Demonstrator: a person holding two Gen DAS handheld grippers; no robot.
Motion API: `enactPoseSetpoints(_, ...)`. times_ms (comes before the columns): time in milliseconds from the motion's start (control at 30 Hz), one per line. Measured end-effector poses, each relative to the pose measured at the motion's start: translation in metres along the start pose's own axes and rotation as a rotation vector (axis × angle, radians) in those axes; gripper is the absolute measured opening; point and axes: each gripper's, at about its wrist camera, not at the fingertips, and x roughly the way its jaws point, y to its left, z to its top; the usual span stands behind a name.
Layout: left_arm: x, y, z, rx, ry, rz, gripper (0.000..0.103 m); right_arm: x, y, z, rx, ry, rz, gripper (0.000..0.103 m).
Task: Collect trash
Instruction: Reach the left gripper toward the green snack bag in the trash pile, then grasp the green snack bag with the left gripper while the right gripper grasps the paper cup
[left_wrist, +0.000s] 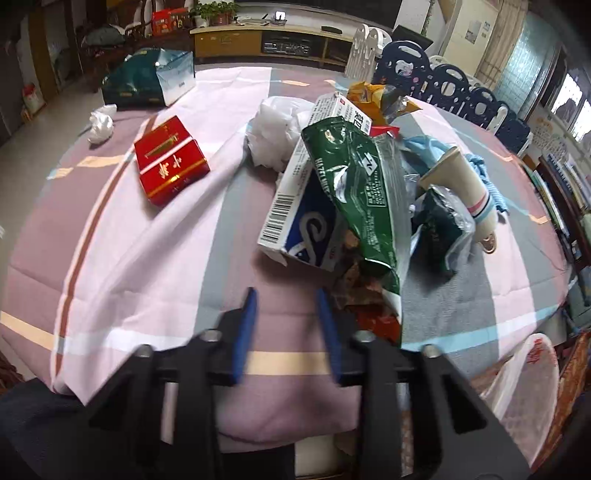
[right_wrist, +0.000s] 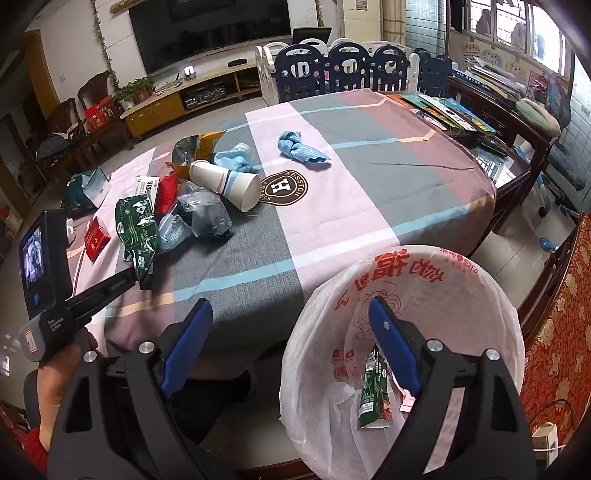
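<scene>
A heap of trash lies on the striped tablecloth (left_wrist: 147, 258): a green wrapper (left_wrist: 354, 192) (right_wrist: 136, 229), a white-and-blue carton (left_wrist: 295, 206), a paper cup (left_wrist: 458, 184) (right_wrist: 225, 181) and crumpled plastic (left_wrist: 273, 129). My left gripper (left_wrist: 285, 295) hovers low over the cloth just left of the wrapper's lower end. Its blurred fingers are drawn close together with only cloth between them. My right gripper (right_wrist: 290, 306) stands wide open and empty, its right finger over the bag-lined bin (right_wrist: 406, 254). One green wrapper (right_wrist: 375, 395) lies in the bin.
A red box (left_wrist: 170, 166) and a crumpled tissue (left_wrist: 101, 123) lie apart to the left, a teal bag (left_wrist: 147, 77) behind them. A blue cloth (right_wrist: 301, 147) lies mid-table. Books (right_wrist: 443, 110) line the far right. A red patterned chair (right_wrist: 561, 332) stands beside the bin.
</scene>
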Motion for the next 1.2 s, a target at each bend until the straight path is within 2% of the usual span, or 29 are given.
enactPoseSetpoints(133,-0.008,0.004,-0.002,-0.028,-0.028,-0.042,0.009,0.002,-0.003,-0.001,0.012,0.009,-0.002,0.085)
enactPoseSetpoints(233,-0.021,0.012,-0.002,-0.071,-0.086,-0.054,0.009,0.004,-0.003,0.001,0.011,0.009,-0.006,0.085)
enactPoseSetpoints(300,-0.028,0.021,-0.002,-0.123,-0.121,-0.027,0.013,0.007,-0.001,0.005,0.009,0.007,-0.001,0.085)
enactPoseSetpoints(333,-0.030,0.028,-0.001,-0.164,-0.134,-0.010,0.037,0.008,0.000,0.008,0.007,0.003,0.004,0.085)
enactPoseSetpoints(367,-0.032,0.035,-0.001,-0.209,-0.143,-0.001,0.056,0.011,0.003,0.012,0.002,-0.004,0.009,0.085)
enactPoseSetpoints(400,-0.035,0.045,-0.001,-0.273,-0.164,0.005,0.084,0.015,0.009,0.020,-0.010,-0.018,0.015,0.085)
enactPoseSetpoints(433,-0.039,0.053,-0.001,-0.319,-0.192,0.006,0.087,0.018,0.014,0.027,-0.026,-0.031,0.017,0.085)
enactPoseSetpoints(500,-0.041,0.065,-0.002,-0.386,-0.209,0.001,0.087,0.028,0.029,0.046,-0.074,-0.061,0.023,0.085)
enactPoseSetpoints(567,-0.038,0.067,-0.001,-0.398,-0.186,0.003,0.087,0.041,0.047,0.068,-0.130,-0.090,0.040,0.085)
enactPoseSetpoints(667,-0.038,0.067,-0.001,-0.400,-0.193,0.015,0.089,0.069,0.079,0.096,-0.238,-0.109,0.062,0.085)
enactPoseSetpoints(733,-0.038,0.066,-0.001,-0.396,-0.204,0.020,0.092,0.095,0.101,0.109,-0.342,-0.085,0.054,0.085)
enactPoseSetpoints(800,-0.039,0.066,-0.003,-0.393,-0.209,0.017,0.093,0.125,0.113,0.118,-0.397,-0.037,0.004,0.085)
enactPoseSetpoints(900,-0.039,0.066,-0.004,-0.386,-0.213,-0.005,0.094,0.162,0.108,0.128,-0.362,0.022,-0.028,0.085)
enactPoseSetpoints(967,-0.037,0.065,-0.004,-0.374,-0.201,-0.017,0.094,0.173,0.100,0.130,-0.332,0.033,-0.002,0.084)
enactPoseSetpoints(1000,-0.035,0.064,-0.003,-0.361,-0.188,-0.030,0.094,0.175,0.097,0.130,-0.325,0.028,0.023,0.074)
enactPoseSetpoints(1033,-0.033,0.061,-0.002,-0.348,-0.178,-0.042,0.094,0.174,0.095,0.128,-0.320,0.022,0.045,0.054)
enactPoseSetpoints(1100,-0.032,0.056,-0.002,-0.322,-0.171,-0.071,0.094,0.173,0.088,0.127,-0.288,0.035,0.091,0.044)
enactPoseSetpoints(1200,-0.034,0.046,-0.002,-0.275,-0.175,-0.119,0.094,0.166,0.077,0.124,-0.249,0.029,0.139,0.037)
